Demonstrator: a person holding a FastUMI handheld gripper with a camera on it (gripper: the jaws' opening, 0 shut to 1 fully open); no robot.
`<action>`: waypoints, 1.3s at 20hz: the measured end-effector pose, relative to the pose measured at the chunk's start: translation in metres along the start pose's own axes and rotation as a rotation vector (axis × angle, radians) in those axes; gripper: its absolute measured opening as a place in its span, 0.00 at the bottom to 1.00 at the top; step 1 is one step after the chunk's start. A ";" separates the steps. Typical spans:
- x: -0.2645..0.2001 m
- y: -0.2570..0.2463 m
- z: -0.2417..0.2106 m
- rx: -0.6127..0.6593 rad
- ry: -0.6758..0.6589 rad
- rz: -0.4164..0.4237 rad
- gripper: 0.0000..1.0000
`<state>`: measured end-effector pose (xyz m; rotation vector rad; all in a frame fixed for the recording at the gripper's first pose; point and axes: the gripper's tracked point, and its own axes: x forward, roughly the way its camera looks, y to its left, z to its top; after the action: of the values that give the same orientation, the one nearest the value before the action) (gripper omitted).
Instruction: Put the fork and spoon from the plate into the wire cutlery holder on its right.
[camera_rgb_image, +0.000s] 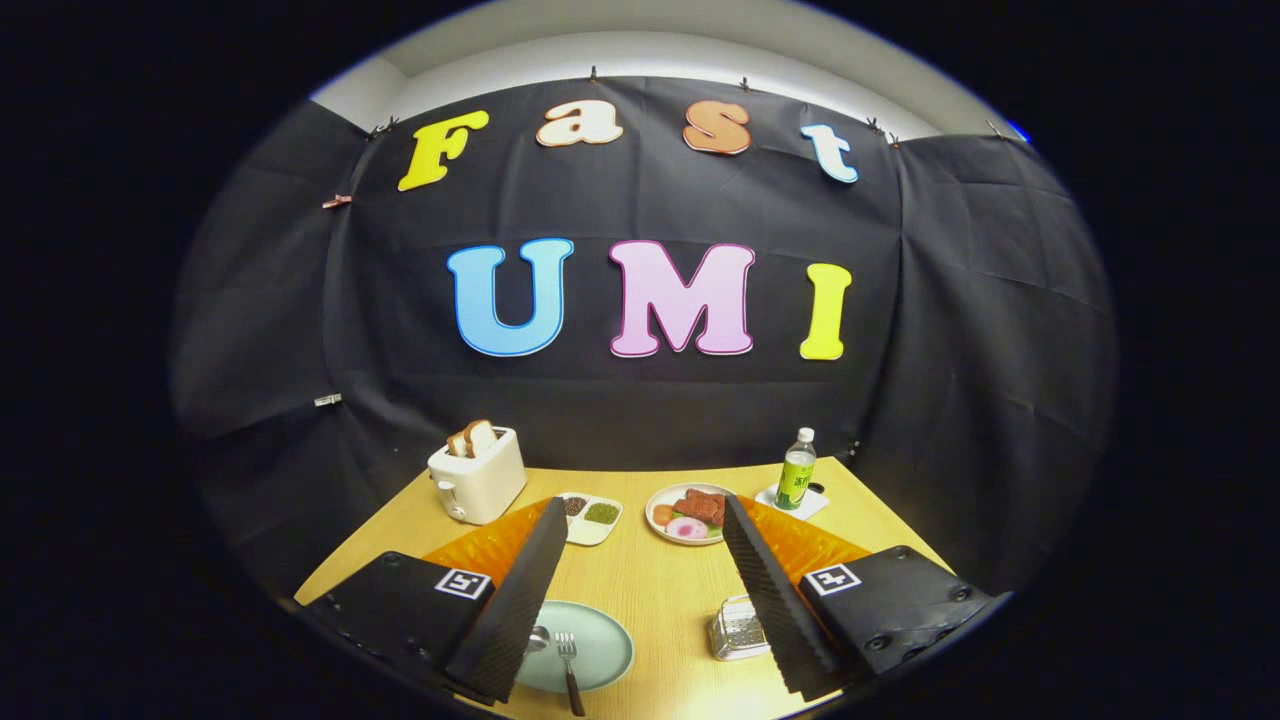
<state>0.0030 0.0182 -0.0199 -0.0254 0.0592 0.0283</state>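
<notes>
Fork (570, 668) and spoon (537, 638) both lie on the pale green plate (605, 645), which sits on the wooden table (660, 590) low between the two fingers. The fork rests with its tines pointing toward 12 o'clock and its dark handle running toward 6 o'clock past the plate's near rim. The spoon is just at the fork's 9 o'clock side, its bowl partly hidden behind the left finger (515, 600).

At 3 o'clock from the plate, a little apart from it, stands the wire cutlery holder (738, 630), touching the inner edge of the right finger (775, 600) as seen from here; whether anything is inside it I cannot tell.

The gripper (645, 605) is spread wide, with nothing held between its ribbed black fingers, and it hangs above the near edge of the table.

Farther off, toward 12 o'clock from the plate, a white dish of food (688, 513) sits on the table. At its 9 o'clock is a small divided tray (590, 518) with dark and green fillings, and beyond that, toward 10 o'clock, a white toaster (478, 475) with bread slices standing in it. A green bottle (797, 470) stands on a white coaster (792, 502) at about 2 o'clock from the dish.
</notes>
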 end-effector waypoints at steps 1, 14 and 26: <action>0.000 -0.001 -0.002 -0.001 0.007 -0.003 0.98; 0.014 0.044 -0.080 0.045 0.290 0.173 0.97; 0.018 0.077 -0.256 -0.082 0.798 0.321 0.90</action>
<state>0.0042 0.0886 -0.2780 -0.1084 0.8600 0.3418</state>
